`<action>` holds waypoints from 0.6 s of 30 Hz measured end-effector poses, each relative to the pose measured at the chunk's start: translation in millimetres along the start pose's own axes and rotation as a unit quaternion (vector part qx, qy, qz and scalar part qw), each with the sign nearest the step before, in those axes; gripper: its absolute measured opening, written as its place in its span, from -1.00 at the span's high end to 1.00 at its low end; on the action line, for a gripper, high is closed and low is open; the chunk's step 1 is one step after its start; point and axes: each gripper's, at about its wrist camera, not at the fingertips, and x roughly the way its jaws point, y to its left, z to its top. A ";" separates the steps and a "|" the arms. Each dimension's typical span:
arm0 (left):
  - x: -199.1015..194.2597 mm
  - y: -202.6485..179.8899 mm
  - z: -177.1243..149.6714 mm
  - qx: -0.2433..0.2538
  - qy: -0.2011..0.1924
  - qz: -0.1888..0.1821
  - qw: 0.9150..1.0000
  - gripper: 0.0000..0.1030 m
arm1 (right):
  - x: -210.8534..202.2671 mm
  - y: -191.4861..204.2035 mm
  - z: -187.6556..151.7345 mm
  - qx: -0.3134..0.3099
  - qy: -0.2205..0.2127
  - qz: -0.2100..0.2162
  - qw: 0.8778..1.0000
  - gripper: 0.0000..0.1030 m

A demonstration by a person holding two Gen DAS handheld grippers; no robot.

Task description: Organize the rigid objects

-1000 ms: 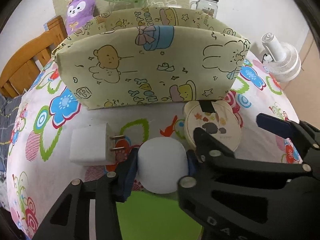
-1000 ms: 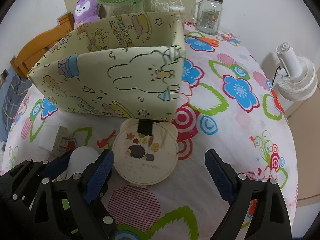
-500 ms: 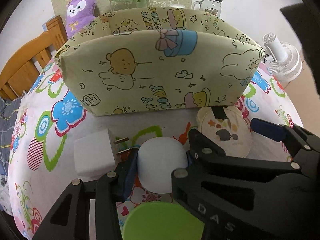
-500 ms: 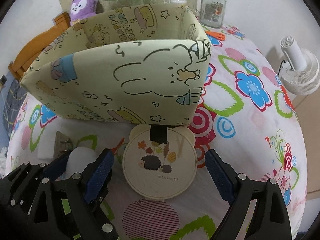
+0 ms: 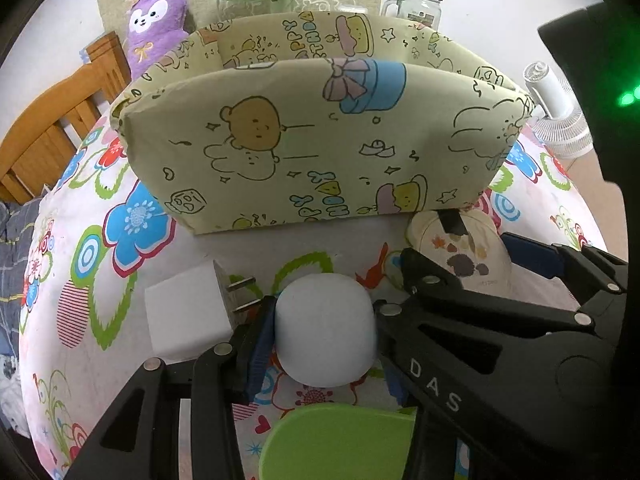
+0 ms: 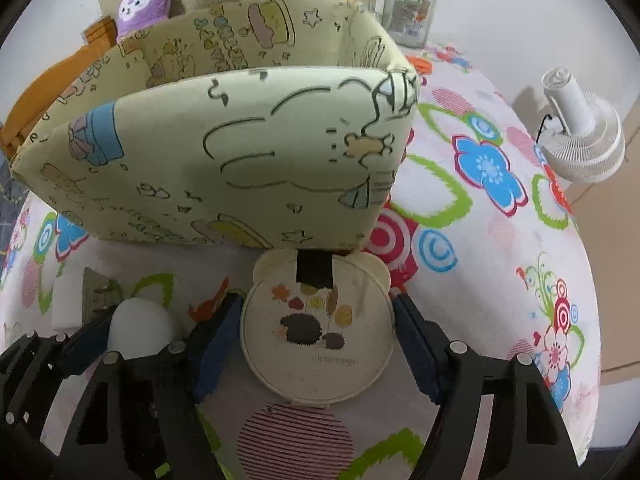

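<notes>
White dome (image 5: 325, 326) sits clamped between my left gripper (image 5: 320, 330) pads, on tablecloth (image 5: 100, 280) w/ white charger (image 5: 186, 316) just beside, storage box (image 5: 312, 140) behind.

Right cam: my right gripper (image 6: 316, 340) pads touch both sides of round hedgehog case (image 6: 318, 326), flat on cloth vs box front.

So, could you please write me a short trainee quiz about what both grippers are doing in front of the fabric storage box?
1. True or false: the left gripper is shut on the white rounded object.
2. Which item do the right gripper's fingers bracket: A) white plug adapter, B) round cream hedgehog-print case, C) glass jar?
3. What container stands behind both items?

Key: 1 true; 2 B; 3 the cartoon-print fabric box.
</notes>
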 end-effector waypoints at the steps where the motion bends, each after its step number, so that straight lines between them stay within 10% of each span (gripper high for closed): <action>1: 0.8 1.1 0.7 0.000 0.001 0.000 1.000 0.05 | -0.3 0.3 0.2 0.002 0.001 0.000 1.000 -0.49; 18: -21.4 0.0 2.6 0.005 -0.015 -0.002 1.000 0.05 | -39.6 -6.9 -10.3 0.016 -0.030 -0.001 0.999 -0.49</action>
